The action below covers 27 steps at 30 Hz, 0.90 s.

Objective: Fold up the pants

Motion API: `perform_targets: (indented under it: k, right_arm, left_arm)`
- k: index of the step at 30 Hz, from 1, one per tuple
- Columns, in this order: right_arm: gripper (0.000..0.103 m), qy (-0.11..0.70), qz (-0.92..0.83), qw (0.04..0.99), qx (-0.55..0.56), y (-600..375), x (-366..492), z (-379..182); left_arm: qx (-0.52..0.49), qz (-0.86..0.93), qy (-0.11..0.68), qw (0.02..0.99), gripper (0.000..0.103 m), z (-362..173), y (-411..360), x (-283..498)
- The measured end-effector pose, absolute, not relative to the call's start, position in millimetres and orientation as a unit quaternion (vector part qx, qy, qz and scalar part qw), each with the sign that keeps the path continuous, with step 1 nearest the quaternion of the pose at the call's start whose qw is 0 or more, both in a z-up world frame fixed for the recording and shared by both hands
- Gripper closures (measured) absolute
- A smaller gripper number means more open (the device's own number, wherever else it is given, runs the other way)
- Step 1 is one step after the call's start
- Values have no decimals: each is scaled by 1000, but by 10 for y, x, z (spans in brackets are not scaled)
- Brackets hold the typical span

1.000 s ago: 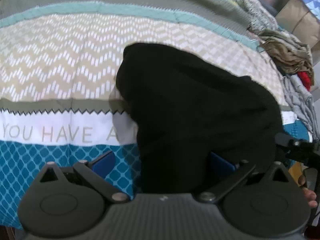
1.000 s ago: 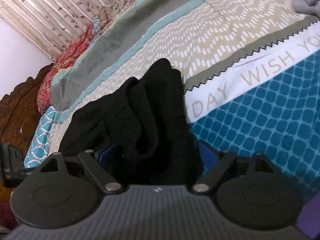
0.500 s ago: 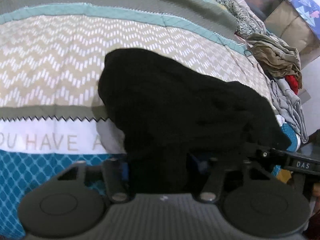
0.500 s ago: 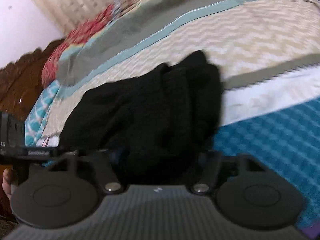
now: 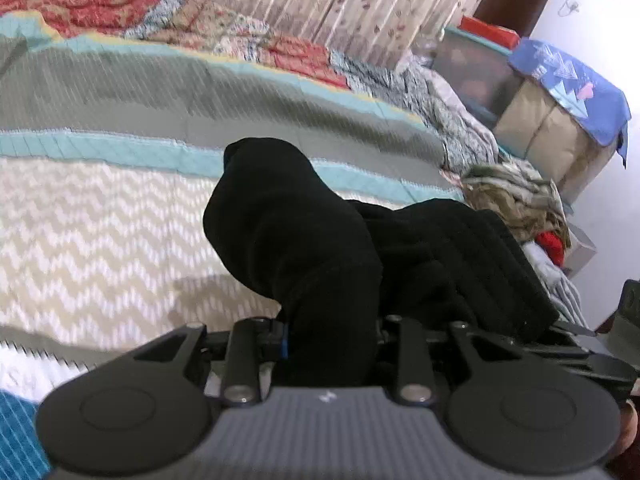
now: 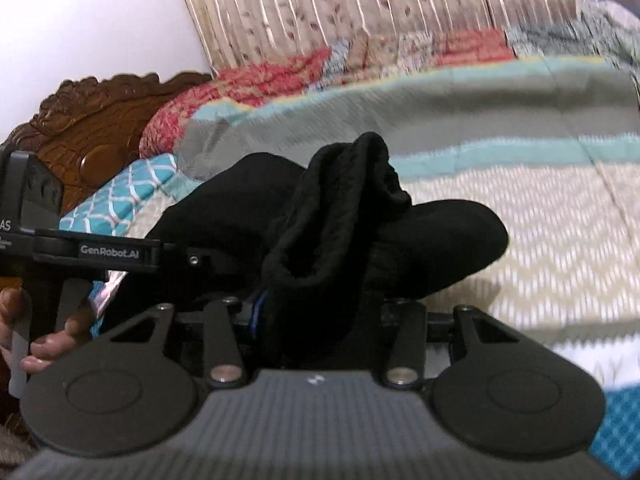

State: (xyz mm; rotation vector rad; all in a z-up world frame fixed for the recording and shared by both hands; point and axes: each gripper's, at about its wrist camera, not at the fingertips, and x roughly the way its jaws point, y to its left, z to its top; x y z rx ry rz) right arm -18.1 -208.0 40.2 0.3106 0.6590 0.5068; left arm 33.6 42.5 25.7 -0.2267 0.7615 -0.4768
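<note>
Bunched into thick, soft folds, the black pants (image 5: pixel 304 240) are seen lifted above the bedspread (image 5: pixel 100 232), a matte knit-looking fabric with ribbed ridges on the part toward three o'clock in the left wrist view. A rounded lobe of cloth is pushed up toward twelve o'clock, and a shadow is cast on the quilt below it at about eight o'clock. The left gripper (image 5: pixel 330 332) is closed tightly on the pants, the cloth being pinched between the fingers and spilling forward from them; only a sliver of blue pad is visible at the left finger.

In the right wrist view the pants (image 6: pixel 340 220) are shown as a rolled, hemmed edge standing up toward twelve o'clock, with a smooth bulge extending toward three o'clock. The right gripper (image 6: pixel 320 320) is likewise clamped on the fabric, which fills the narrow gap between the fingers. The left gripper's body (image 6: pixel 100 256) is seen at nine o'clock, just beside the garment.

The bedspread is quilted, with grey, teal and beige chevron bands. A carved wooden headboard (image 6: pixel 92 128) and pleated floral curtain (image 6: pixel 360 12) are seen behind; the heap at three o'clock in the left view is probably other clothes (image 5: pixel 516 200), though blur limits certainty.
</note>
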Motion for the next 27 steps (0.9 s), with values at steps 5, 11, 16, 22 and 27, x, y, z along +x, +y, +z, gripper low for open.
perform_targets:
  k: [5,11,16,22,27]
  right_arm:
    - [55,285,251,918,113,-1956,196,517]
    - [55,242,247,935,78,-1883,902,630]
    - [55,235,226,941,90,-1880,1543,432]
    - [54,297,167,931,128,-1739,2312,-259]
    - [27,367,98,902,207,-1875,2622,-894]
  left_arm:
    - [-81,-217,338,912,76,480,390,694]
    - [-37,-198,290,936,76,665,190,1359]
    - [-26,-171,281,944,76,492,144,2092]
    - [-10,-116,330,937,69,-225,127,2978]
    - [-4,-41,379,924,39,-822,174,3232]
